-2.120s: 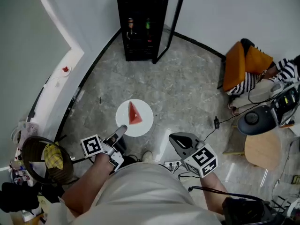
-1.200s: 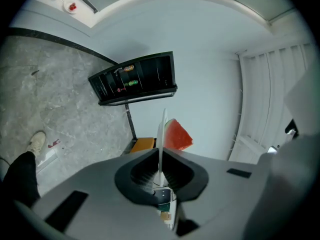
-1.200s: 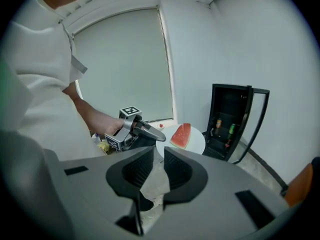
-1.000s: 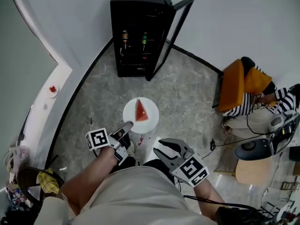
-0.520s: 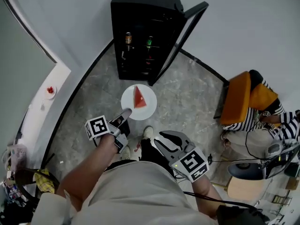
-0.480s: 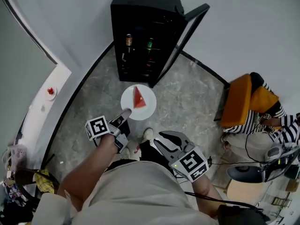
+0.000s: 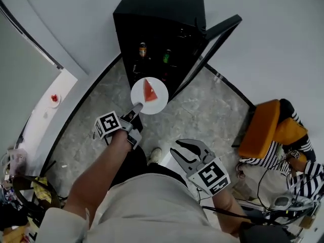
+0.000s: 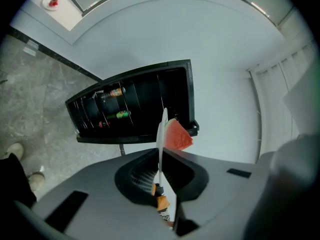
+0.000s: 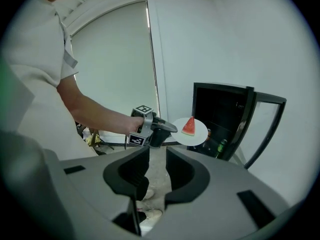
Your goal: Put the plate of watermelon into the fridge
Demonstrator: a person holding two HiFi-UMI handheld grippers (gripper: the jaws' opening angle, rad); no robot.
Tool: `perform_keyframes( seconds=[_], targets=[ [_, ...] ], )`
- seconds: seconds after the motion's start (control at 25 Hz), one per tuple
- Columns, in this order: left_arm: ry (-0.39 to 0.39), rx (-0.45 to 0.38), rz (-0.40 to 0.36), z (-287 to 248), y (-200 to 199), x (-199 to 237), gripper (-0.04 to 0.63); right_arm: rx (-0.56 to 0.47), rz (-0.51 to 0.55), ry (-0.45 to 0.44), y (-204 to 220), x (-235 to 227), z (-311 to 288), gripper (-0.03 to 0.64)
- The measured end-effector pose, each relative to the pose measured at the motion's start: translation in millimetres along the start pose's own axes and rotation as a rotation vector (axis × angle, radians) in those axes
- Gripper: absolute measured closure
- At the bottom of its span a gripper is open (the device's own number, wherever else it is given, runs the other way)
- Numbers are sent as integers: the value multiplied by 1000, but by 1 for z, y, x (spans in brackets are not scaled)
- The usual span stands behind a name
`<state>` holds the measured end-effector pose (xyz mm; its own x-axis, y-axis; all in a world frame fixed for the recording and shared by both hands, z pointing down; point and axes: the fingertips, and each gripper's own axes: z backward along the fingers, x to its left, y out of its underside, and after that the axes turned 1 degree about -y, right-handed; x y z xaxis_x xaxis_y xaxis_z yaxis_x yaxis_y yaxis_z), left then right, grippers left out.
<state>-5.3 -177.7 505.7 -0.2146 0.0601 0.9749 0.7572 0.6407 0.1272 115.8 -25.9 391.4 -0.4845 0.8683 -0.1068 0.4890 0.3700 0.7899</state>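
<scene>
The person has walked right up to the fridge (image 7: 157, 24) since a couple of seconds ago. Back then the plate (image 7: 158, 101) hung over open floor (image 7: 91, 130), well short of the cabinet; now it sits at the fridge's open front, just before the shelves. The door (image 7: 215, 47) stands swung wide to the right, as it did before.

I can read no writing anywhere. The two bottles on the shelf, one with an orange label (image 7: 143, 49) and one green (image 7: 166, 56), are too small to make out any brand, and the marker cube (image 7: 107, 124) on the left gripper (image 7: 136, 108) carries only a black-and-white square pattern.

The plate is round, plain white and thin, held about level. The left gripper is clenched on its near rim, jaws pinched tight on the edge. A single watermelon wedge (image 7: 149, 90) stands on it, red and triangular, point up.

The right gripper (image 7: 185, 149) hangs low by the person's side, jaws apart with nothing between them.
</scene>
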Motion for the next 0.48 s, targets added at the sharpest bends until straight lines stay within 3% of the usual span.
perform_keyframes(
  seconds=[0.48],
  targets=[
    [-31, -10, 7, -156, -92, 48, 574, 53, -122, 43, -3, -109, -31, 503]
  ],
)
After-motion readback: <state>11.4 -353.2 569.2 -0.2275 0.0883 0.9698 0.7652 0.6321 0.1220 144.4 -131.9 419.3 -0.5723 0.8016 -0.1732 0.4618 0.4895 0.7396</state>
